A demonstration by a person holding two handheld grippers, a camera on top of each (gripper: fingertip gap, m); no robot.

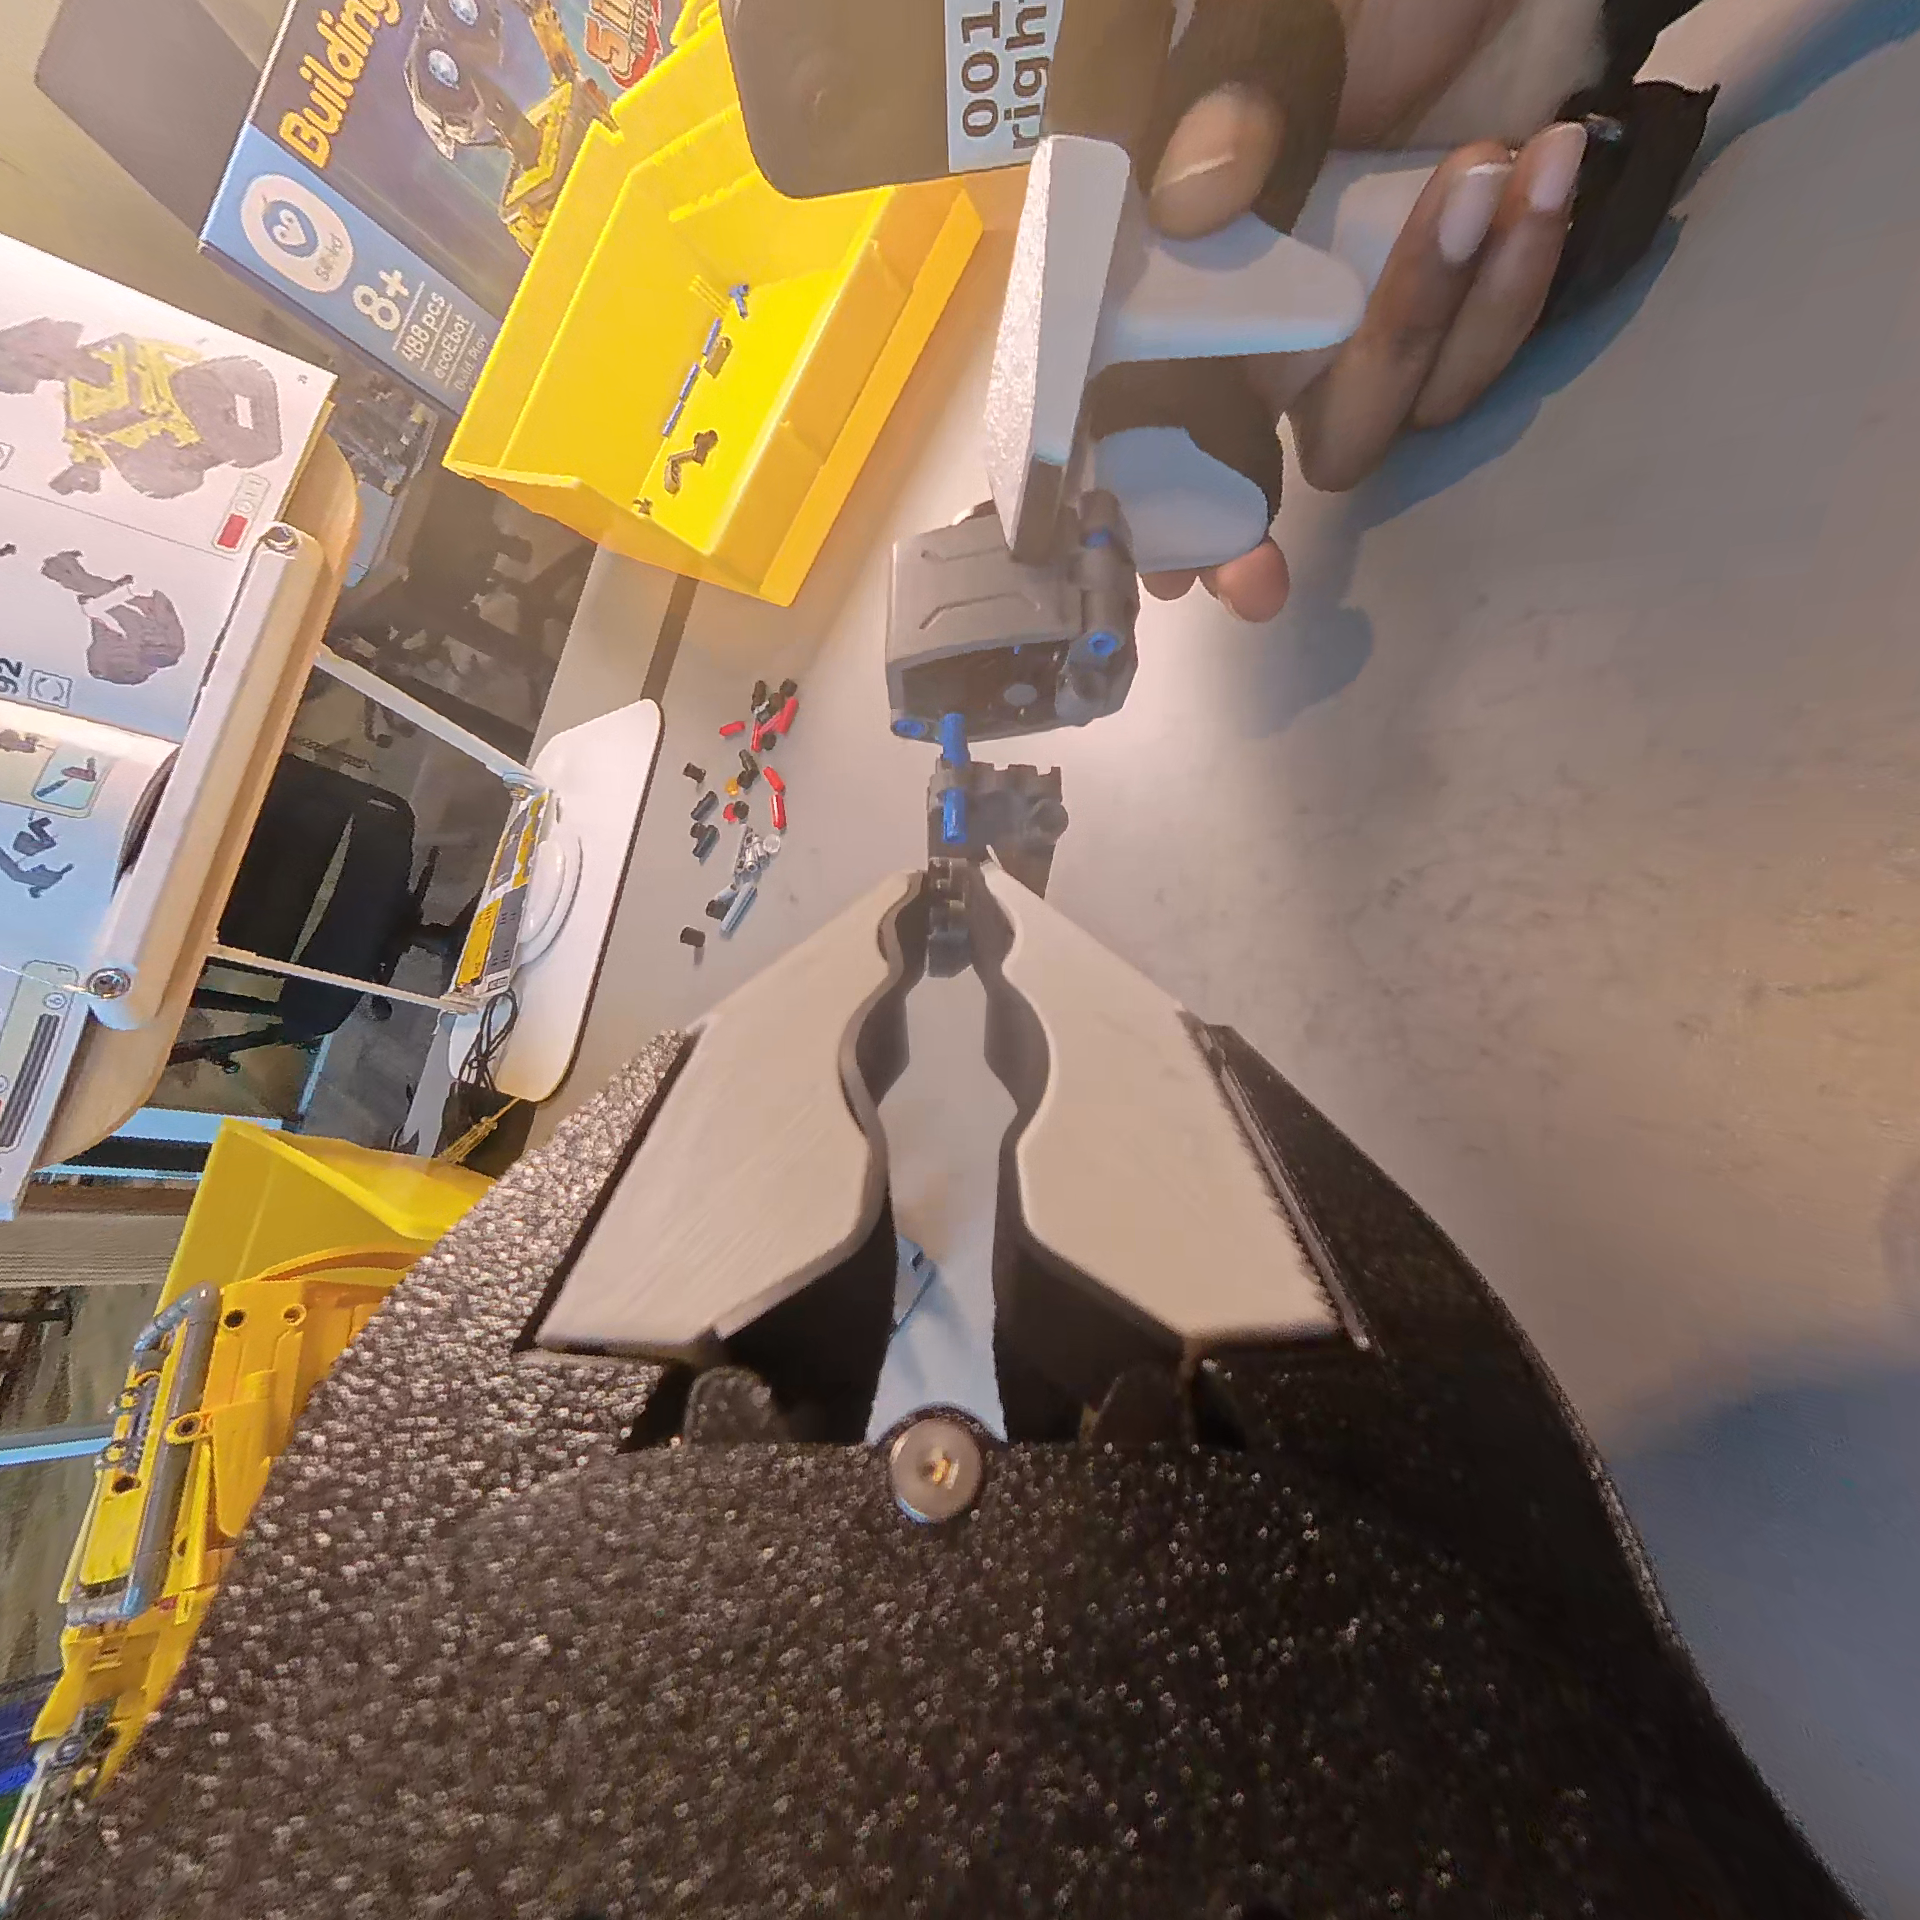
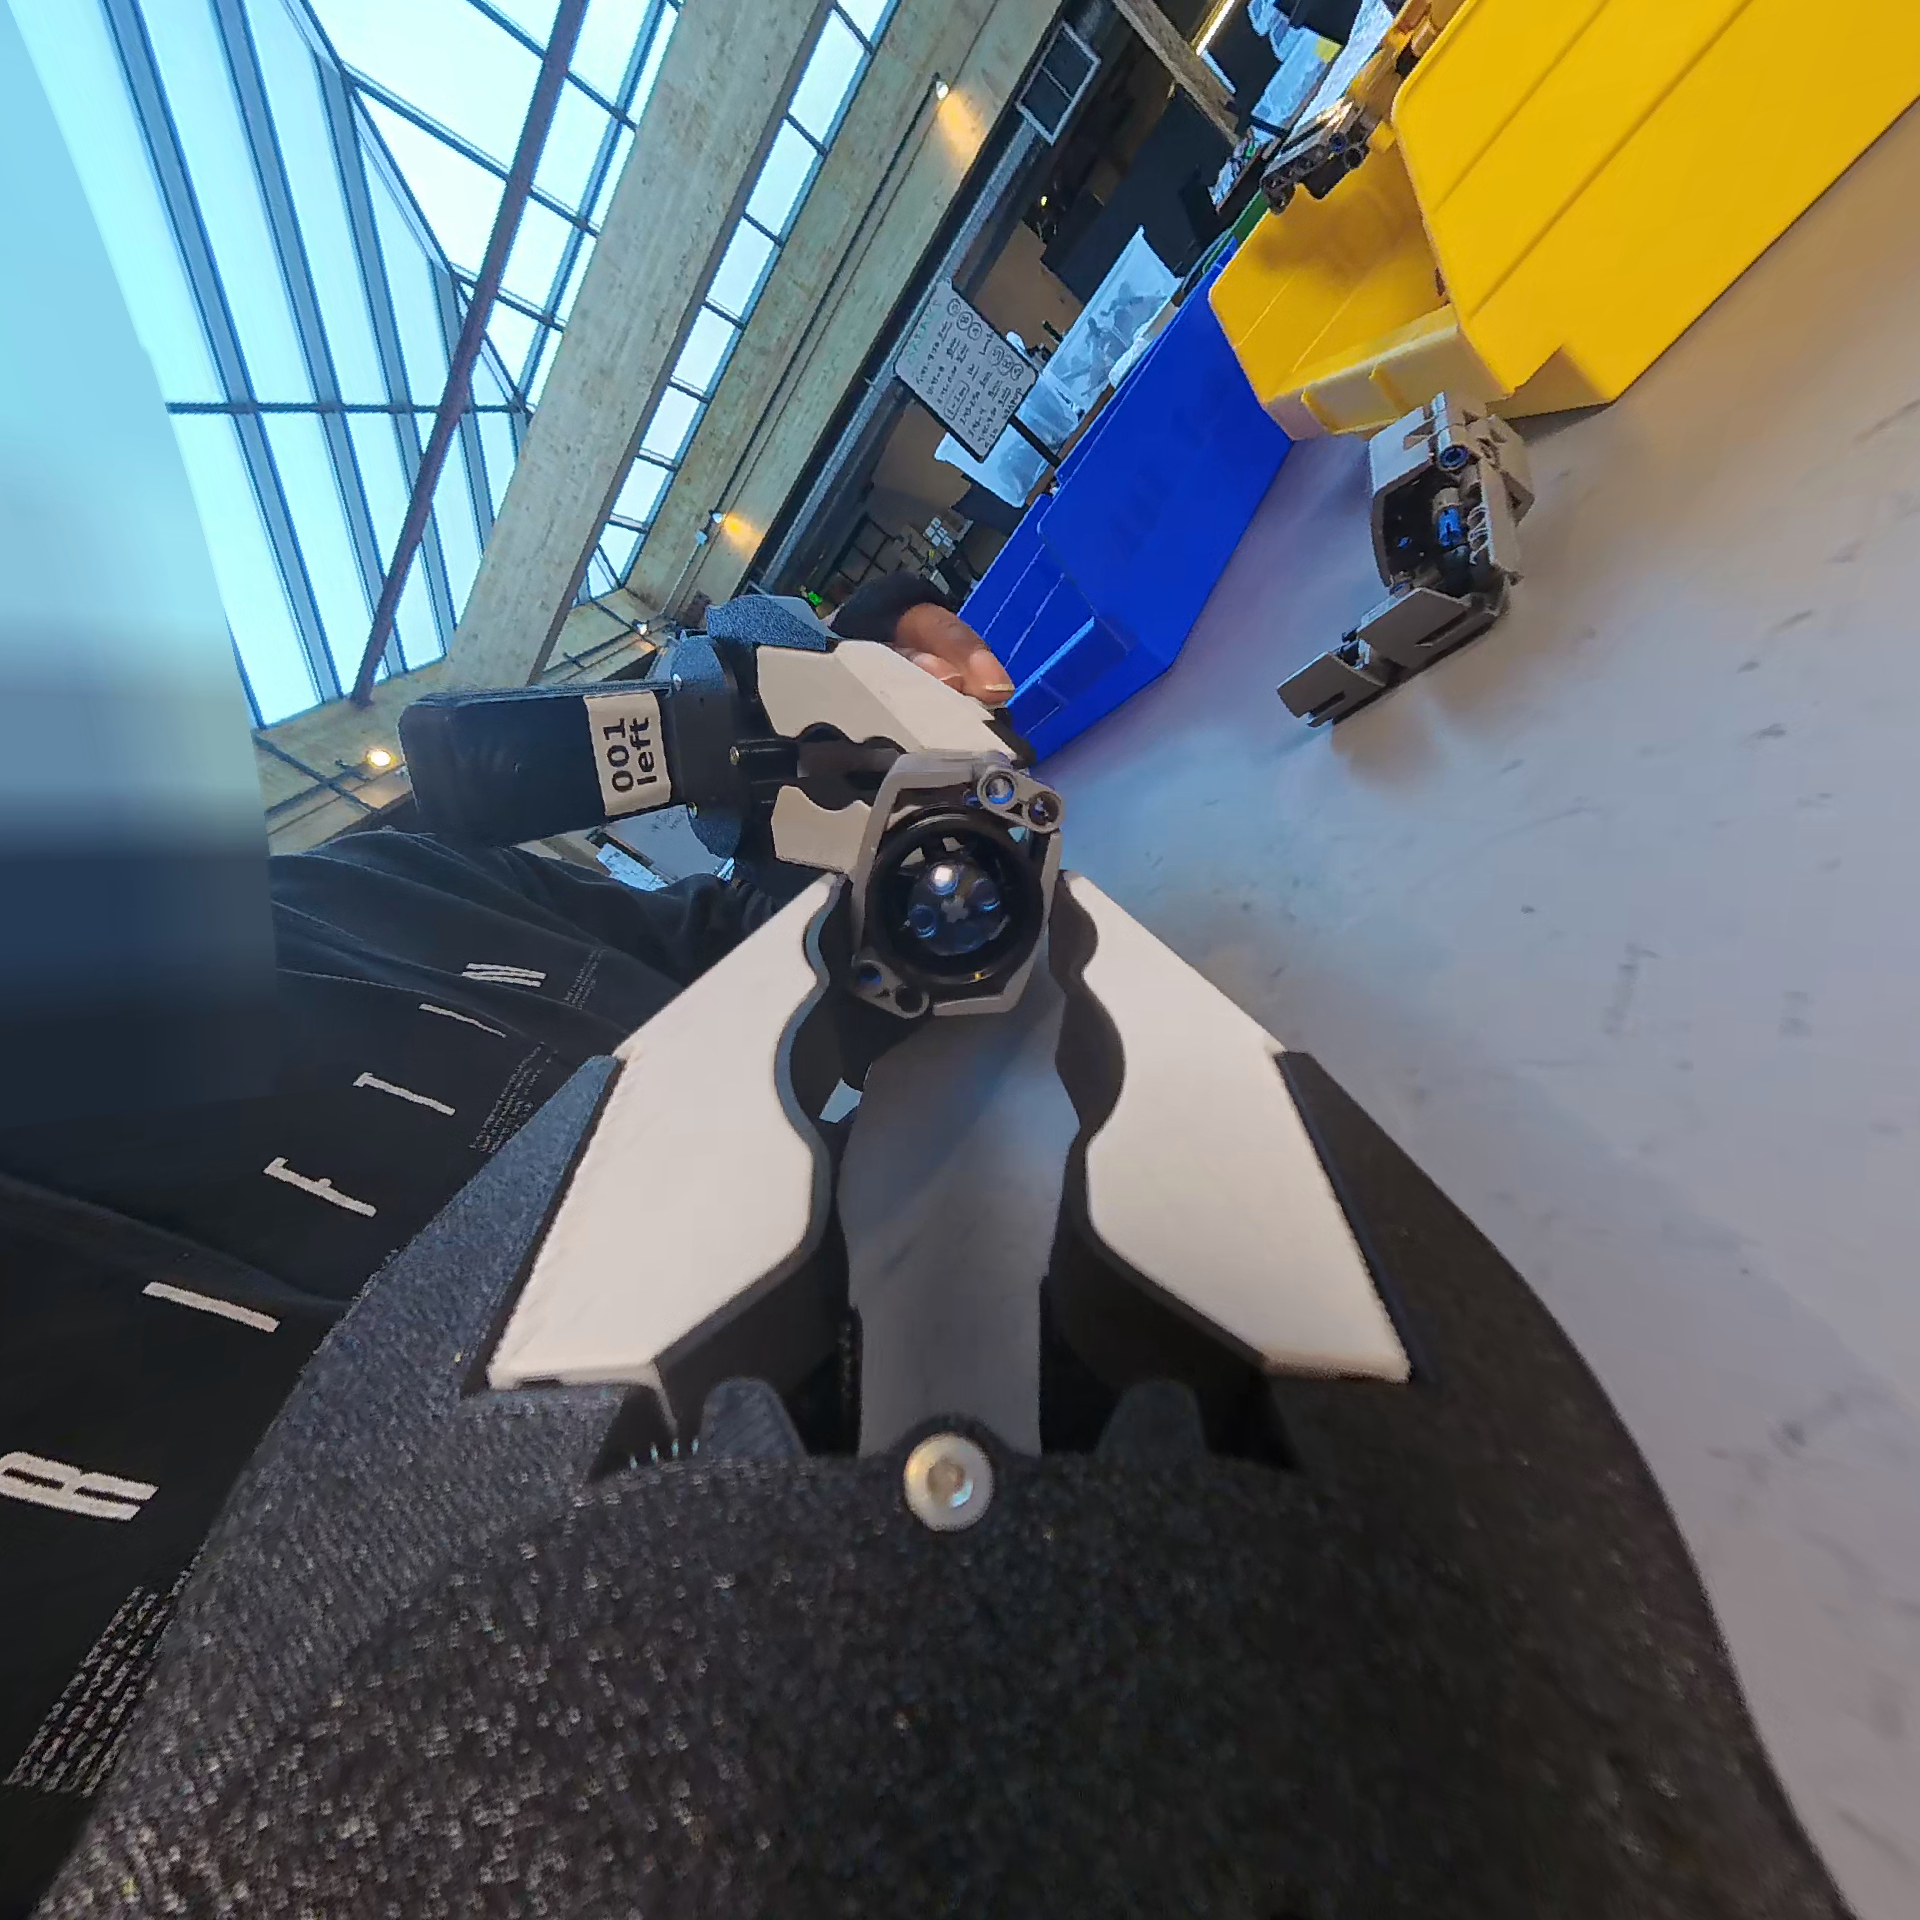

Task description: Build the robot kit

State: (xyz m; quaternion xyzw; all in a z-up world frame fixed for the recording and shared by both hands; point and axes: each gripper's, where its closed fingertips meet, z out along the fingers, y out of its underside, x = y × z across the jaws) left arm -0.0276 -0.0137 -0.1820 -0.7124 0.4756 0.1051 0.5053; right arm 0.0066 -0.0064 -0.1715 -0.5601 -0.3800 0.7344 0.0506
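The grey plastic brick housing with blue pins hangs above the pale counter, pinched by the right hand-held gripper; the left hand-held gripper is clamped on a small dark brick piece with a blue pin, lined up just beneath — loose pins and a yellow bin lie beyond.

From the right wrist, the housing sits gripped at the fingertips, held off the counter.
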